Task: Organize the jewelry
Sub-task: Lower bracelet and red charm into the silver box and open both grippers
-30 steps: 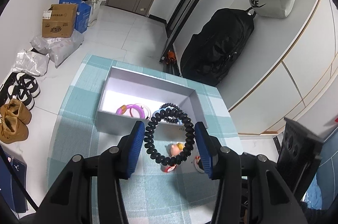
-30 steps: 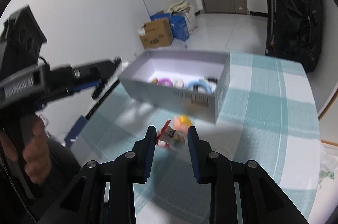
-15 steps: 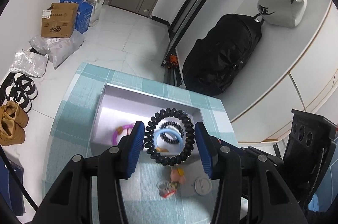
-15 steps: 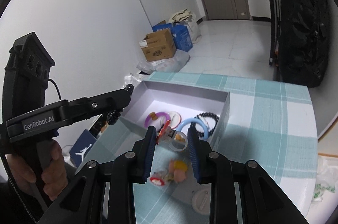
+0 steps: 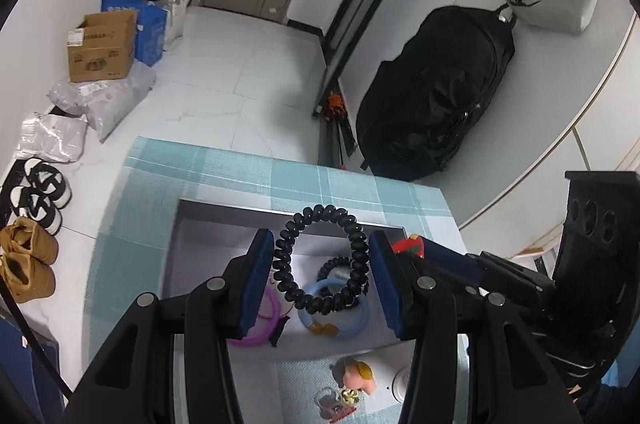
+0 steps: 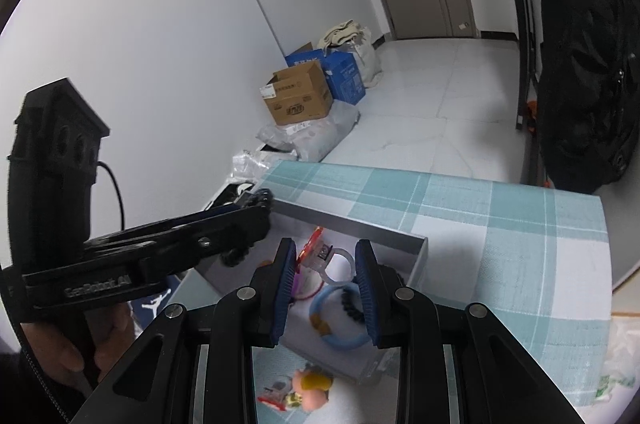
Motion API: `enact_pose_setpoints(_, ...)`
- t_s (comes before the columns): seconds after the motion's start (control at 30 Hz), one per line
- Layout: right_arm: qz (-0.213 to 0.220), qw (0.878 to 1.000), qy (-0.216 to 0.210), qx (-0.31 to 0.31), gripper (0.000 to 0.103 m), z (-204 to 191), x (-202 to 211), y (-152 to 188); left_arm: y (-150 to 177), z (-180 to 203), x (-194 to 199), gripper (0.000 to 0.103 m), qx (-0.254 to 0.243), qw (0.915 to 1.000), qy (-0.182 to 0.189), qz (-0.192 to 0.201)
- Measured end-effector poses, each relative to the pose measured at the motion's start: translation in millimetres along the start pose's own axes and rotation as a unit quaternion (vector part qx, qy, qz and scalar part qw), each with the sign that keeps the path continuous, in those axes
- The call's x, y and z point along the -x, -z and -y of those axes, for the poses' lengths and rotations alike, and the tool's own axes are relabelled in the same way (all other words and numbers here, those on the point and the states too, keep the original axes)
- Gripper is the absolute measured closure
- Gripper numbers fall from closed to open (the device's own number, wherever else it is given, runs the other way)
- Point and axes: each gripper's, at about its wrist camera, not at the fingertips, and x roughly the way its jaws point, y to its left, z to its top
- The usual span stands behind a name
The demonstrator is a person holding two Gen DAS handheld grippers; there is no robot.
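Two loads: black coil hair tie (image 5: pixel 320 262) clamped in the left gripper (image 5: pixel 321 284); clear ring (image 6: pixel 332 262) clamped in the right gripper (image 6: pixel 326 284).
Relation: both hung directly above the grey box (image 5: pixel 224 214).
Nearer: neither.
Below: blue bangle (image 5: pixel 336 312), purple ring (image 5: pixel 262 324) already inside.
Outside: small charms (image 5: pixel 354 376) on the checked cloth (image 5: pixel 168 164).
Obstacle: grippers crowded side by side.

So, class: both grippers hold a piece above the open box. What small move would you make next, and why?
Probably open the left gripper to drop the black spiral hair tie. The tie hangs over the inside of the grey box, above the blue ring, so it should land among the sorted pieces. The right gripper with its clear ring can follow.
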Motion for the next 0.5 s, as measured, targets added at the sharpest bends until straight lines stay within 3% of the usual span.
enact_pose_setpoints(0.13, 0.005, 1.000, -0.001, -0.006, 0.074, 5.6, -1.4, -4.2, 2.3, 2.7, -9.5, 0.060, -0.011, 0.9997, -0.006, -0.021)
enact_pose_setpoints(0.5, 0.000, 1.000, 0.008, -0.020, 0.074, 13.3, -7.5, -4.7, 1.2, 3.9, -14.1, 0.060, -0.005, 0.9997, -0.009, -0.024)
